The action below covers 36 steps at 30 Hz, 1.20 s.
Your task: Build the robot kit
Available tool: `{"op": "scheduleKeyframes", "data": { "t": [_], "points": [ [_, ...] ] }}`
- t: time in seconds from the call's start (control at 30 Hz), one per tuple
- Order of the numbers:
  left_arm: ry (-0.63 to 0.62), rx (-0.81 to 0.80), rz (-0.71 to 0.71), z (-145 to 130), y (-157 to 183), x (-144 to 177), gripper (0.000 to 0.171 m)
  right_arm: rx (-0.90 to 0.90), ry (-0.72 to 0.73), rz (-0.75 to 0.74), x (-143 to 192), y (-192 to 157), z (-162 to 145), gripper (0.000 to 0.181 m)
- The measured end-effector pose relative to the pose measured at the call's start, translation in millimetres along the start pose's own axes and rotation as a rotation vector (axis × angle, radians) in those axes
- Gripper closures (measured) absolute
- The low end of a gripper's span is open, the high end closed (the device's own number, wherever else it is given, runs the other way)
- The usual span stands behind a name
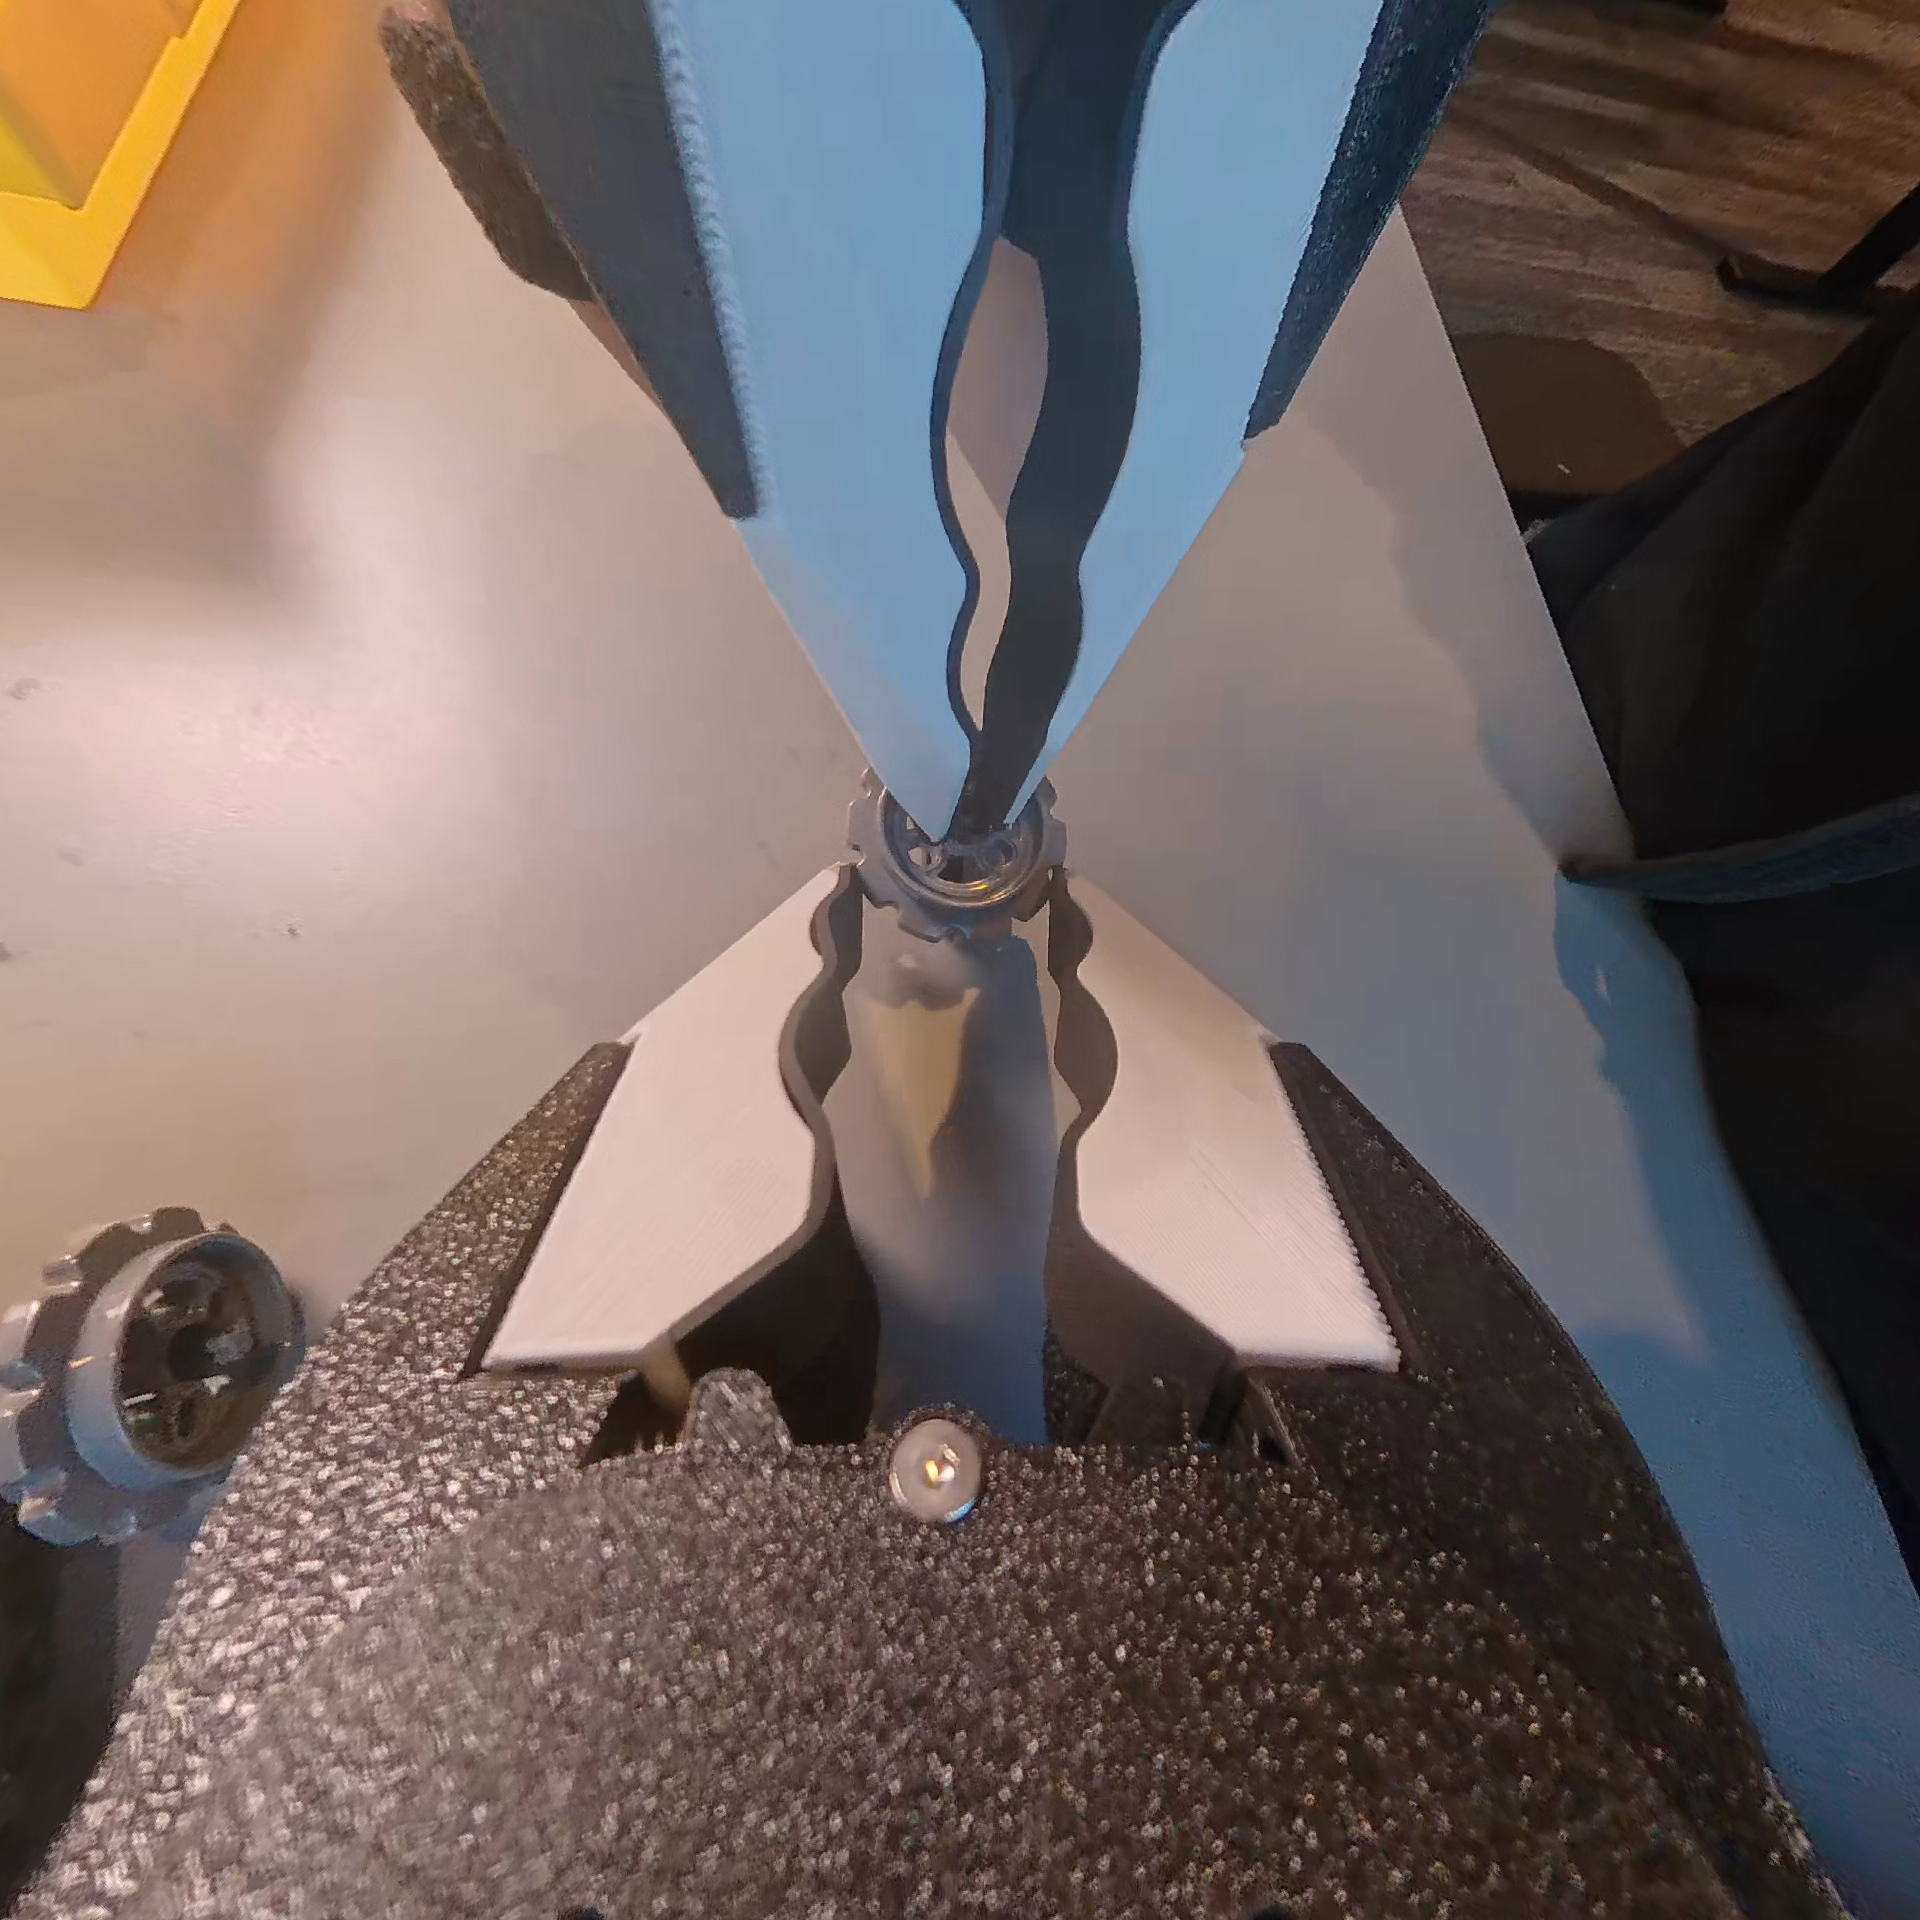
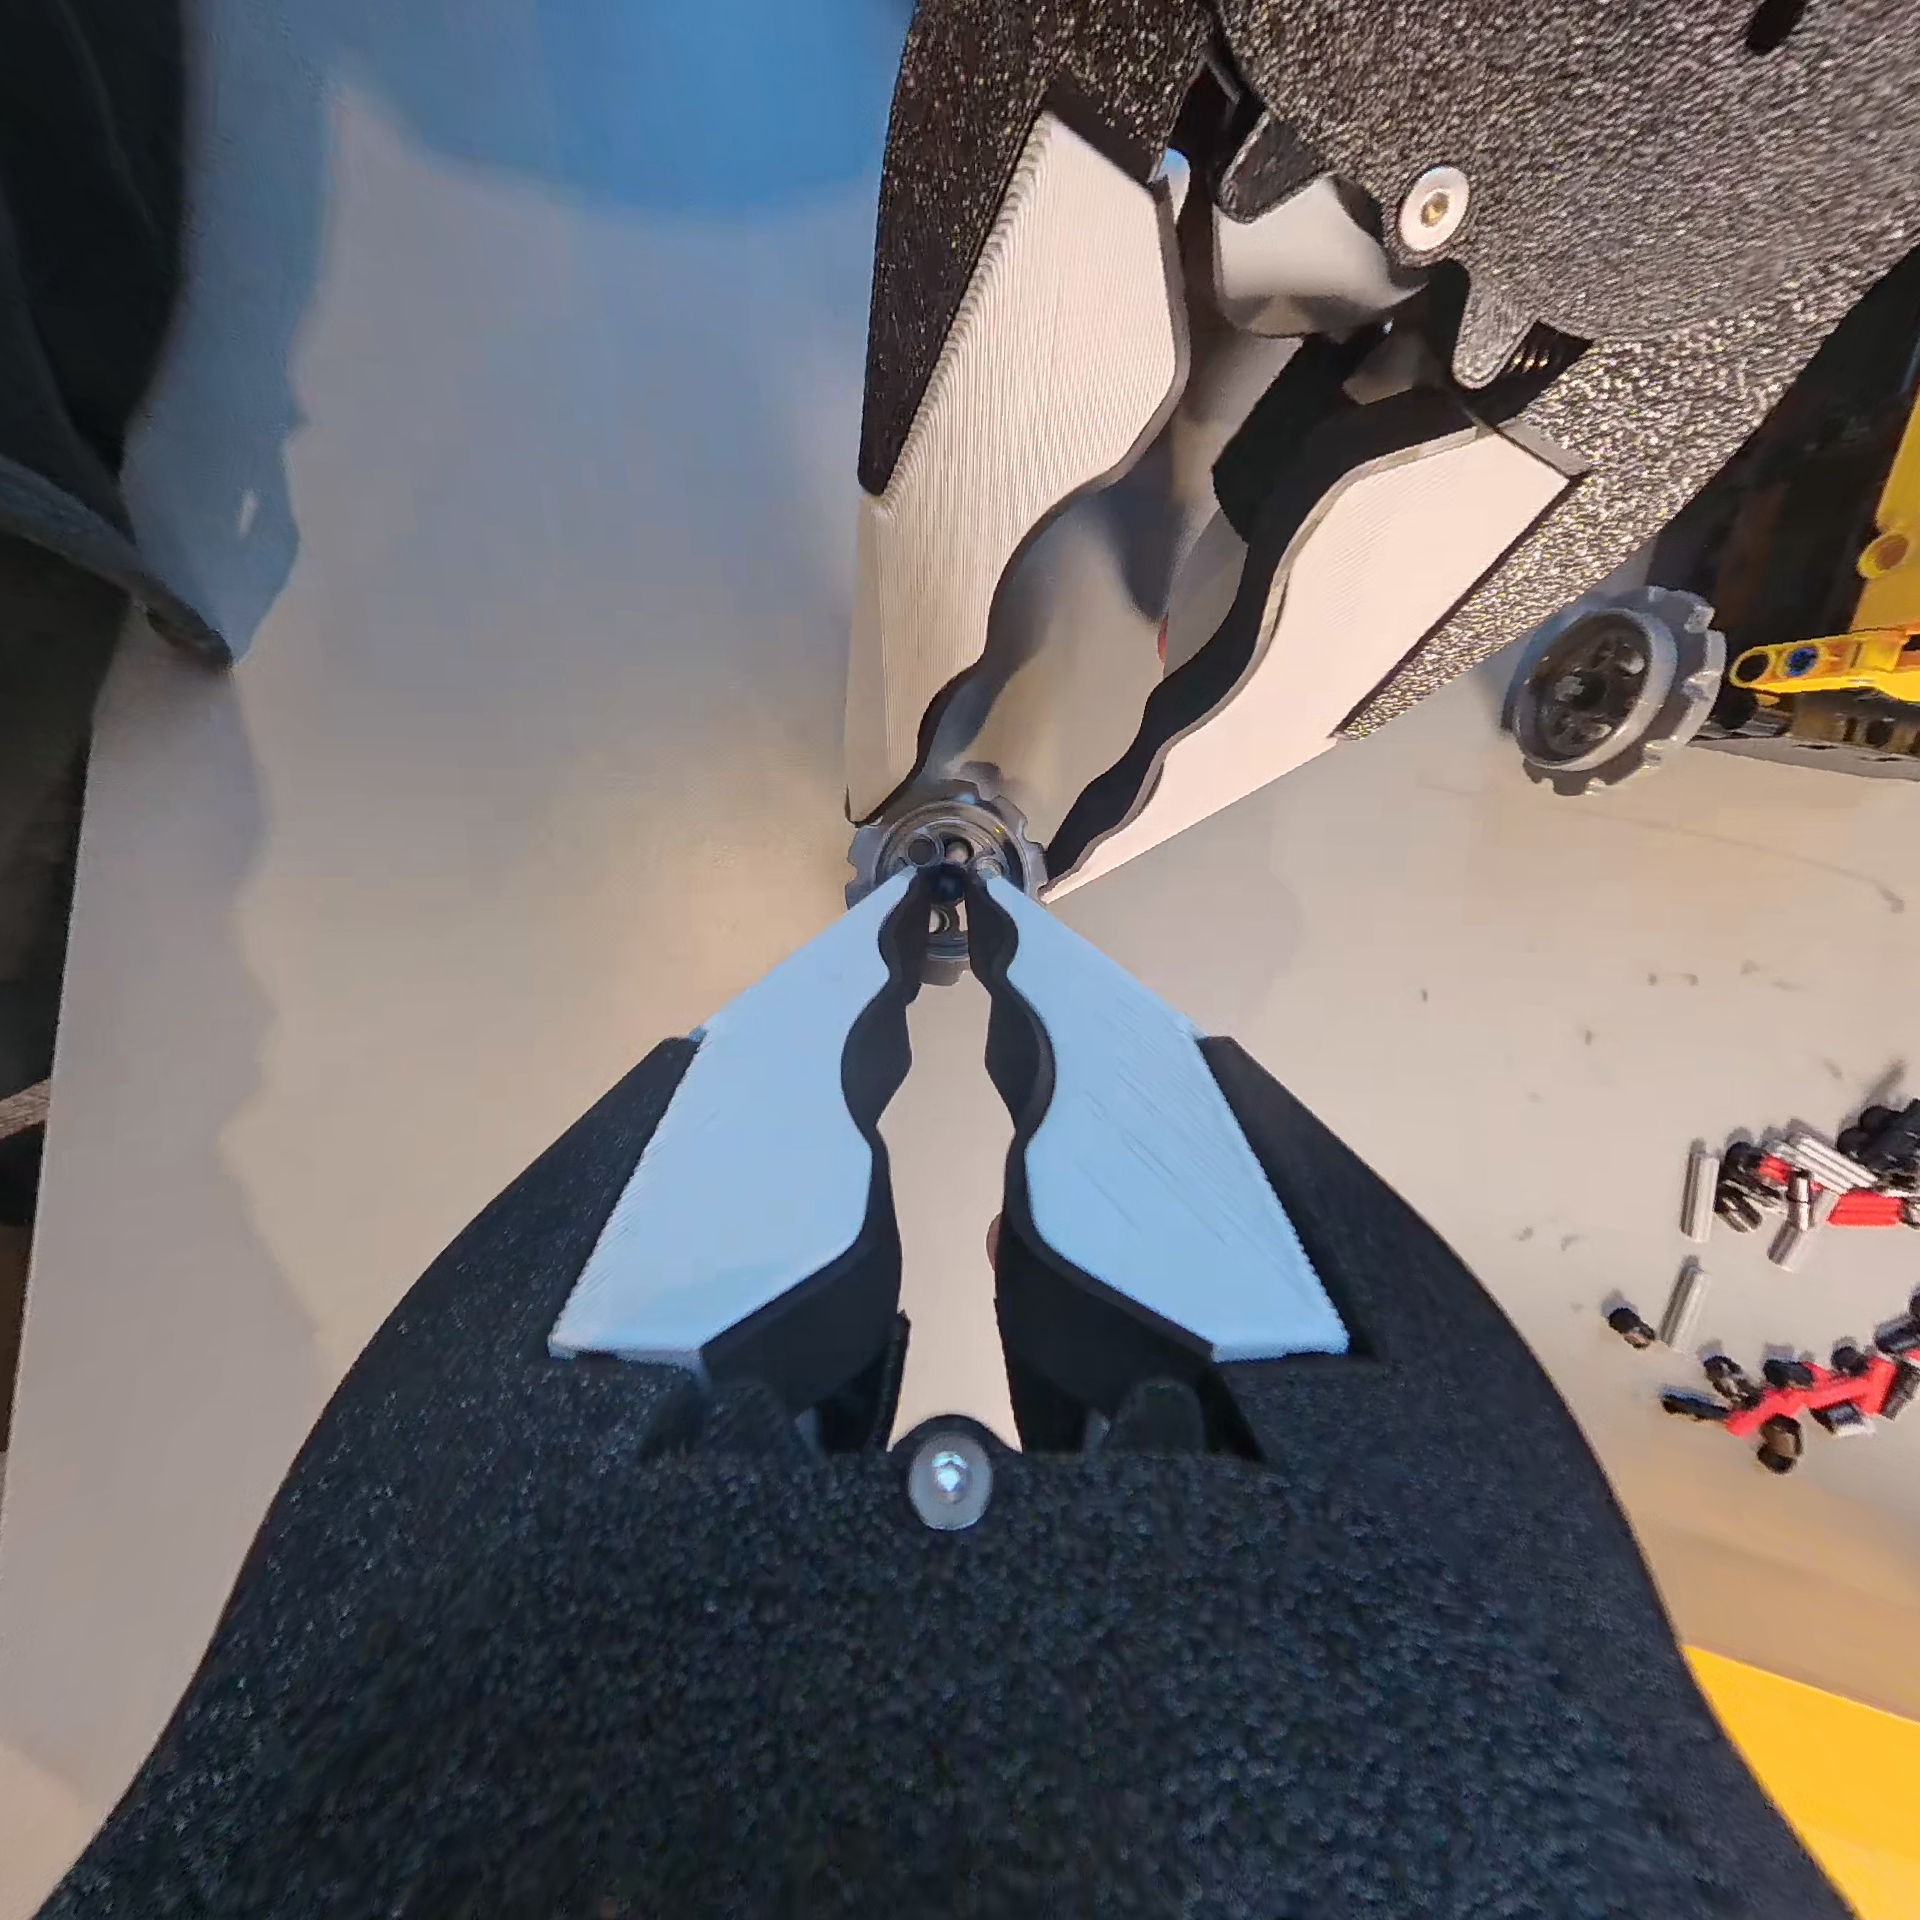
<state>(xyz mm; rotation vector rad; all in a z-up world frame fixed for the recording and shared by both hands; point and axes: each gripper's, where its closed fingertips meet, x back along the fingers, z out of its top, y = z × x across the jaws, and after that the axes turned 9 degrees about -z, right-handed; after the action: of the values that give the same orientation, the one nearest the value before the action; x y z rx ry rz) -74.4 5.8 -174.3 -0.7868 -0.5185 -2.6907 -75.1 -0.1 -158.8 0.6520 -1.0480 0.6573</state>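
A small grey toothed wheel is held just above the white table between the fingertips of my left gripper, which is shut on its rim. My right gripper comes in from the far side, its tips nearly together at the wheel's hub. In the right wheel's wrist view the right gripper pinches a small black pin at the centre of the wheel. The left gripper reaches in from the upper right.
A second grey wheel lies on the table and also shows in the right wrist view beside a yellow brick model. Small red, black and grey parts lie scattered. A yellow tray sits far left. Dark clothing is past the table edge. The grippers are tip to tip, or close to it.
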Motion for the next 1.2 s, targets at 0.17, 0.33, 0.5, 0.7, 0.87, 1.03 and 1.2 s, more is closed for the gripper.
{"op": "scheduleKeyframes", "data": {
  "t": [0.17, 0.33, 0.5, 0.7, 0.87, 1.03, 1.2],
  "points": [
    [0.003, -0.026, 0.024, 5, 1, 1, 0.139, -0.025, 0.0, 0.005, 3, -2, -2, 0.175],
    [0.013, -0.029, 0.031, 7, 2, 1, 0.139, -0.039, 0.039, -0.054, 5, -2, -3, 0.175],
    [0.018, -0.038, 0.033, 12, 5, -2, 0.139, -0.067, 0.071, -0.1, 8, -6, -5, 0.175],
    [0.011, -0.038, 0.03, 11, 7, -4, 0.139, -0.091, 0.108, -0.124, 7, -8, -5, 0.174],
    [0.058, 0.017, -0.024, 12, 8, -2, 0.138, -0.098, 0.167, -0.197, 13, -4, -3, 0.169],
    [0.086, 0.015, -0.025, 16, 8, 3, 0.138, -0.155, 0.259, -0.22, 26, 1, 1, 0.167],
    [0.13, 0.058, -0.057, 20, 8, 9, 0.137, -0.044, 0.376, -0.336, 39, -3, 6, 0.151]
  ]
}}
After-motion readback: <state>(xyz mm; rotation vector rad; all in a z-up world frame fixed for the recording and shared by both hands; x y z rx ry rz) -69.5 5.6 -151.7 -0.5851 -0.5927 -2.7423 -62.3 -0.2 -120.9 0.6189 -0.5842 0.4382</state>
